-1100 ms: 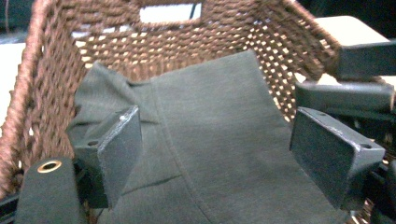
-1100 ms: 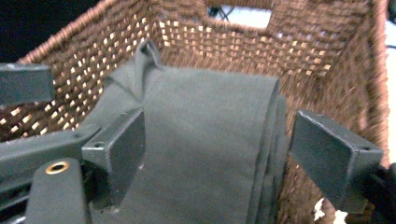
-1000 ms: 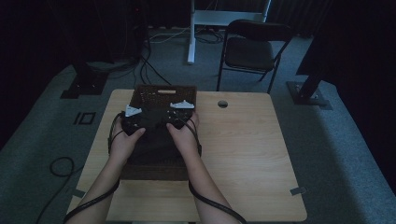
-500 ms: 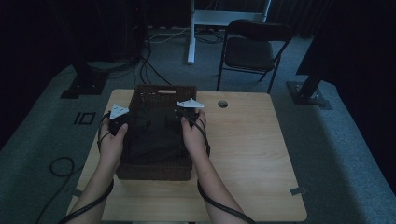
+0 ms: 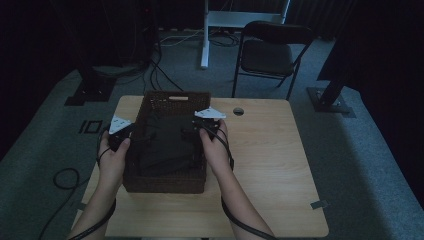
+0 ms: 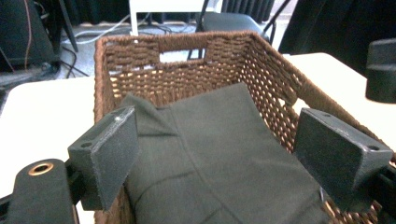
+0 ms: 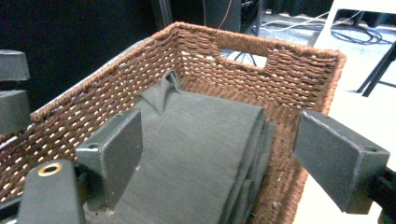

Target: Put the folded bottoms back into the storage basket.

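Since the folded dark cloth already lies flat inside the wicker basket on the table, I judge the packing done, with only pulling clear left. My left tool and right tool both gape wide over it, gripping nothing.

We see our left gripper with jaws wide apart above the dark folded cloth lying inside the brown woven basket.
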Demonstrator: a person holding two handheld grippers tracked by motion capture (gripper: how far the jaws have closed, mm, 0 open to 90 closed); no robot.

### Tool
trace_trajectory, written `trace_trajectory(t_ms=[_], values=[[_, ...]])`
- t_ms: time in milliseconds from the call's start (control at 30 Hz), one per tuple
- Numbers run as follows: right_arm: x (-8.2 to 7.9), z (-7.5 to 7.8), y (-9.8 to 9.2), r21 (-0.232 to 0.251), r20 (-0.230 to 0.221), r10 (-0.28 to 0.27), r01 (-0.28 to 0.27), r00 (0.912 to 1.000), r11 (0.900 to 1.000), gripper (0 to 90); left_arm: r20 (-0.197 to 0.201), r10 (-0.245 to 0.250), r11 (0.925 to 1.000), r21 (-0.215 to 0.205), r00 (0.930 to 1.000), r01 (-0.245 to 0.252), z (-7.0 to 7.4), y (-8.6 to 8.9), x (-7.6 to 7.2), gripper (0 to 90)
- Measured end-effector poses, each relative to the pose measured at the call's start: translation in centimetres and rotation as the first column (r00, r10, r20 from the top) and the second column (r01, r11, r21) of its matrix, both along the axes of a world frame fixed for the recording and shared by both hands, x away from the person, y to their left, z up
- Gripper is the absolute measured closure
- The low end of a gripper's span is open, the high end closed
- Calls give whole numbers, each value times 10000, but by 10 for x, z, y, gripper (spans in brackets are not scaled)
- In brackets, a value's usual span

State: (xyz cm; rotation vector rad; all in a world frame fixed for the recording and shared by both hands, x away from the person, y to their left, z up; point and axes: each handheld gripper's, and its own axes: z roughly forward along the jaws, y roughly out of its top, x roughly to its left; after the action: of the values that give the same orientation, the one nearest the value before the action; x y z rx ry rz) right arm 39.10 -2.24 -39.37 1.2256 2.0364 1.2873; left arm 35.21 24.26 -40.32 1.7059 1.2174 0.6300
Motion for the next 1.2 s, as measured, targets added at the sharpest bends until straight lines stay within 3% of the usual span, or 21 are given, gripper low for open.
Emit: trace_trajectory(t_ms=[167, 600, 1000, 1200], values=[[-5, 4, -11, 94, 197, -118, 116, 9997, 9999, 158, -158, 81, 9999, -114, 9998, -83, -3, 7, -4, 150], [-16, -2, -41, 90, 362, -411, 408, 9985, 9991, 157, -22, 314, 9994, -114, 9995, -315, -5, 28, -24, 150], [-24, -20, -75, -284, 455, -799, 813, 9958, 9963, 151, -9, 1035, 9942, -277, 9946, -1034, -17, 60, -41, 150], [-31, -36, -96, -374, 320, -1045, 1056, 9940, 9937, 151, -26, 1254, 9915, -357, 9921, -1255, -25, 70, -46, 150]])
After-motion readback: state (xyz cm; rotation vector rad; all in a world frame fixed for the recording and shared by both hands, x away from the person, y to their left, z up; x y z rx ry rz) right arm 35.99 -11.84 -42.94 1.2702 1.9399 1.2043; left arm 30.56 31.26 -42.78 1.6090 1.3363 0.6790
